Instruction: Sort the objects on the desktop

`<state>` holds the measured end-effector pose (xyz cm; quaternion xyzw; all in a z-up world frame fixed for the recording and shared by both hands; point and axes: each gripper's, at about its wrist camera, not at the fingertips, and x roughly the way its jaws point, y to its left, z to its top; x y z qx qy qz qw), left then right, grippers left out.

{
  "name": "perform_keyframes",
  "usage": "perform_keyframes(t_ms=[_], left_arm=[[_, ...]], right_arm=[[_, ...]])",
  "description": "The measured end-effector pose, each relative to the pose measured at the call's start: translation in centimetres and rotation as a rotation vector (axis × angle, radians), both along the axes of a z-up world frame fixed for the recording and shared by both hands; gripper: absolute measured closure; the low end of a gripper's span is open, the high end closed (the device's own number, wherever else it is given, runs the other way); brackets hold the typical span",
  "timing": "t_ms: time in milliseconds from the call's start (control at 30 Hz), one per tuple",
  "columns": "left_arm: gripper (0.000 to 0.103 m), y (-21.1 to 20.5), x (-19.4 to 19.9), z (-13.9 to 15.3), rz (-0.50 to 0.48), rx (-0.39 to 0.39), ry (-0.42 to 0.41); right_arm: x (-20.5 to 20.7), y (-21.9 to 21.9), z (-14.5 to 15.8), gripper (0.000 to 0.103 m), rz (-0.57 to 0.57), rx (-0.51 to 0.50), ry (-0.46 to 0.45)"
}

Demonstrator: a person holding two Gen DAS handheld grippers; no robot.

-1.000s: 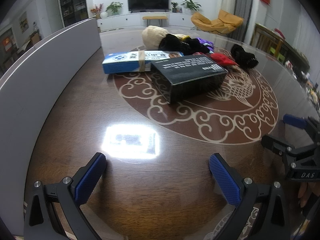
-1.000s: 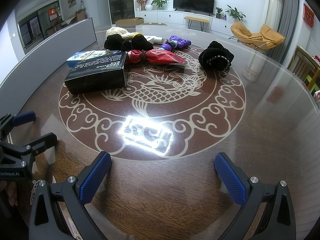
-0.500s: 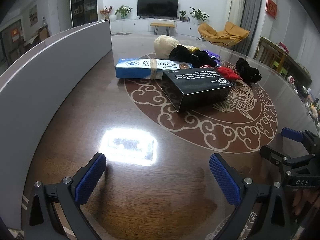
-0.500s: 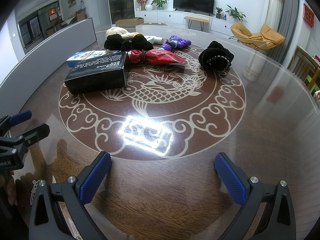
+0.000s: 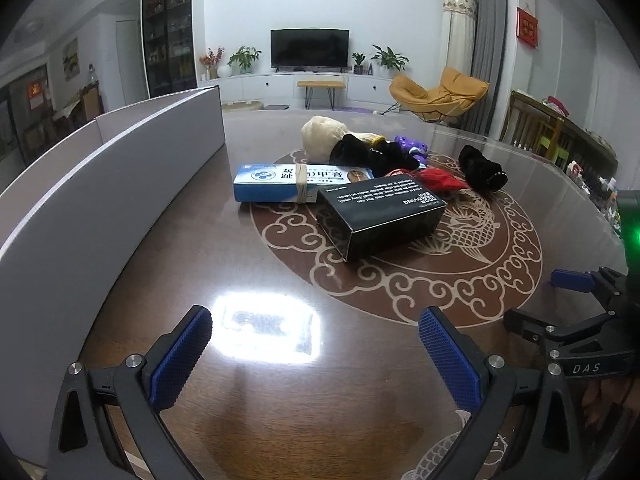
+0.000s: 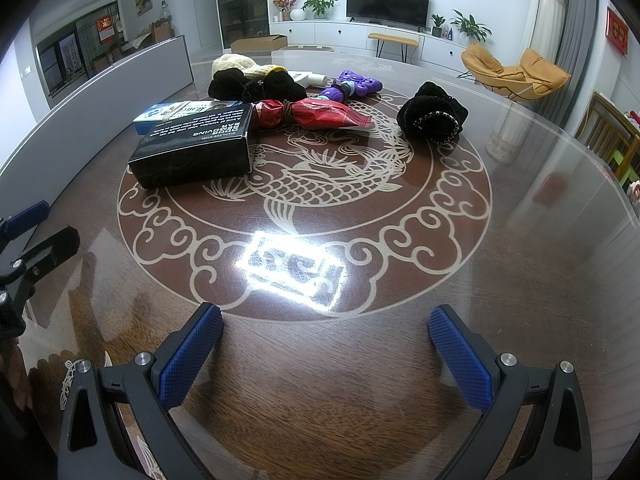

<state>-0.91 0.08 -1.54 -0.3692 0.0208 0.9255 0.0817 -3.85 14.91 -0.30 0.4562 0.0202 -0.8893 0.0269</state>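
A black box (image 5: 380, 216) (image 6: 196, 146) lies on the round wooden table (image 5: 280, 400), with a blue-and-white box (image 5: 296, 182) (image 6: 168, 114) bound by a rubber band behind it. Behind them lie a red bag (image 6: 316, 114), a purple toy (image 6: 352, 84), black cloth items (image 6: 256, 84), a cream plush (image 5: 320, 138) and a black pouch (image 6: 434, 114) (image 5: 480, 170). My left gripper (image 5: 316, 344) is open and empty near the table's front. My right gripper (image 6: 326, 340) is open and empty, to the right of the left one (image 6: 36, 240).
A grey curved panel (image 5: 100, 184) stands along the table's left side. The table top is glossy with a bright light reflection (image 6: 292, 270). A TV, plants and a yellow chair (image 5: 440, 92) are in the room beyond.
The left gripper has tilted up and drawn back slightly, so the objects sit lower and farther in its view. The right gripper has stayed still.
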Motion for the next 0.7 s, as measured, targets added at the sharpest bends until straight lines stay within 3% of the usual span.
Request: perform_keyframes(t_ms=[700], left_arm=[[0.0, -0.25, -0.28, -0.57, -0.004, 0.041, -0.042]], right_arm=[[-0.02, 0.01, -0.04, 0.0, 0.0, 0.0, 0.0]])
